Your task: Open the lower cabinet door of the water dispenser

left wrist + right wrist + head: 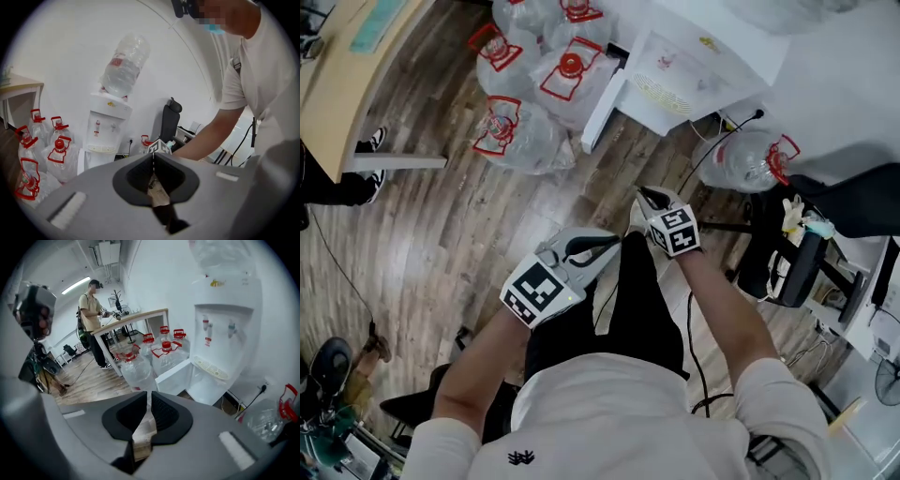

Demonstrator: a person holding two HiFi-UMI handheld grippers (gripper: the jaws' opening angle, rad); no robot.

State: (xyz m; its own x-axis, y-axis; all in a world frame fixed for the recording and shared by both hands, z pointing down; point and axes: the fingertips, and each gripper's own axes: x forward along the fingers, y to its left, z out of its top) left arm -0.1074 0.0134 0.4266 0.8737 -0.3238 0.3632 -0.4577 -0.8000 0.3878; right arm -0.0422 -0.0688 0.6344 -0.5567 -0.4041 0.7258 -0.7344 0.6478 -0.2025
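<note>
Office premises: white water dispenser [225,338] ahead of the right jaws, spare water jugs [164,355] left of it, long desk [131,317] beyond, office chair [169,123] past the left jaws.

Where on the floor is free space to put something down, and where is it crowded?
Free: the wooden floor between the desk and the bottle cluster. Crowded: right of the dispenser, around the lone bottle and chair.

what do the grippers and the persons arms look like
The left gripper and right gripper each have a light grey shell, black inside the jaws, and a white cube of black square markers. The person wears a white short-sleeved shirt; a thin black cable runs beside the right arm.
</note>
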